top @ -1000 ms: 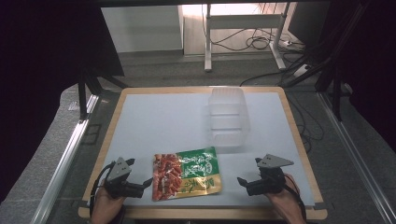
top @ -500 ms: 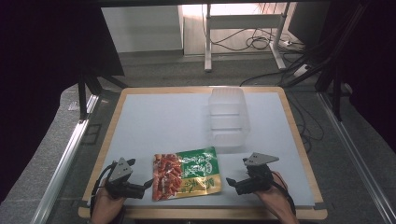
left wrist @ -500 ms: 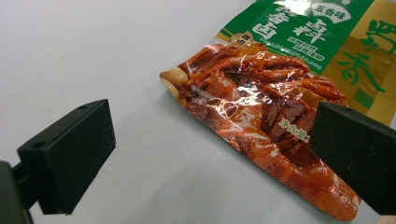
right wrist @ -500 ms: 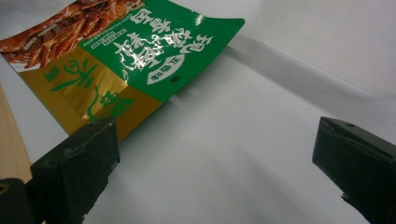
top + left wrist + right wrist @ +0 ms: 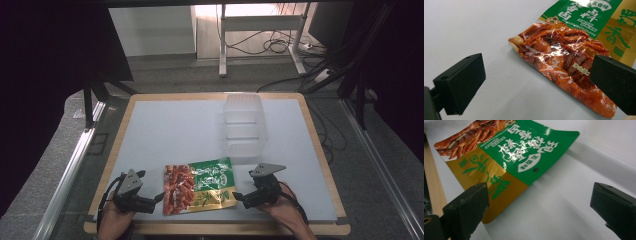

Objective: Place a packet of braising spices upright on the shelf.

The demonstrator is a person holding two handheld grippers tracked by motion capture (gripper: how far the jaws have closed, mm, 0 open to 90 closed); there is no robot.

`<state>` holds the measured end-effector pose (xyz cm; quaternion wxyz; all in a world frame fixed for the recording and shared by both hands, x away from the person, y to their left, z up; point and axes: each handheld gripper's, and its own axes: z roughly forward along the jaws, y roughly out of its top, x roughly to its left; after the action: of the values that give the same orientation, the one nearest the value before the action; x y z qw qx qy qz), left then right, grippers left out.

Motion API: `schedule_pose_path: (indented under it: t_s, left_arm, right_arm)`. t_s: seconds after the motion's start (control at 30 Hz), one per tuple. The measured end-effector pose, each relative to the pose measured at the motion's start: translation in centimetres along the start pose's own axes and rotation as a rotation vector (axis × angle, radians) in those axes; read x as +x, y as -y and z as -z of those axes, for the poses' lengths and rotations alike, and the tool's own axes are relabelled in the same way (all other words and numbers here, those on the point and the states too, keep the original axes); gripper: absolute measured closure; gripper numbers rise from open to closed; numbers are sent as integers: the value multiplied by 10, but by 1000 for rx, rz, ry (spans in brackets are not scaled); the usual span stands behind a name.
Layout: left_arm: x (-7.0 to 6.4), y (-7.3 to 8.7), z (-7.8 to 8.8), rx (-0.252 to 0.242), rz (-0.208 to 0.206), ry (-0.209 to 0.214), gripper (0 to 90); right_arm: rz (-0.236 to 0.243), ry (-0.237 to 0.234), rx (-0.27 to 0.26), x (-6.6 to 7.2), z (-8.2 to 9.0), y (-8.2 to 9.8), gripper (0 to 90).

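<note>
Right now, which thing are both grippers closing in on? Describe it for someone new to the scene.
On the white table, near its front edge, lies a flat snack pouch between the two grippers. Unlike the clear plastic box behind it, it is glossy green, gold and red.

Snack pouch [image 5: 200, 186] between both tools

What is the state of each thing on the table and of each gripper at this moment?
Green, gold and red foil snack packet: sealed, lying flat on the table, not gripped.
Clear plastic container: empty, no lid, standing beyond the packet.
Left gripper: open, fingers at the packet's red end.
Right gripper: open, fingers at the packet's gold end.
White table surface: bears the packet and container.
</note>
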<state>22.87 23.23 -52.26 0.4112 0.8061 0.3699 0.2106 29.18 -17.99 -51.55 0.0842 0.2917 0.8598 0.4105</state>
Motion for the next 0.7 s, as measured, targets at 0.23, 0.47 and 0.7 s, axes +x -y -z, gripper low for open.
schedule_pose_path:
  t_s: [0.23,0.47,0.7]
  left_arm:
    - [0,0,0,1,-2,0,3]
    - [-1,0,0,3,-4,0,3]
    - [-1,0,0,4,-4,0,3]
  right_arm:
    - [-4,-29,53,4,-8,-5,97]
    - [-4,-39,85,5,-17,-10,221]
    - [-15,-70,97,4,-27,-16,335]
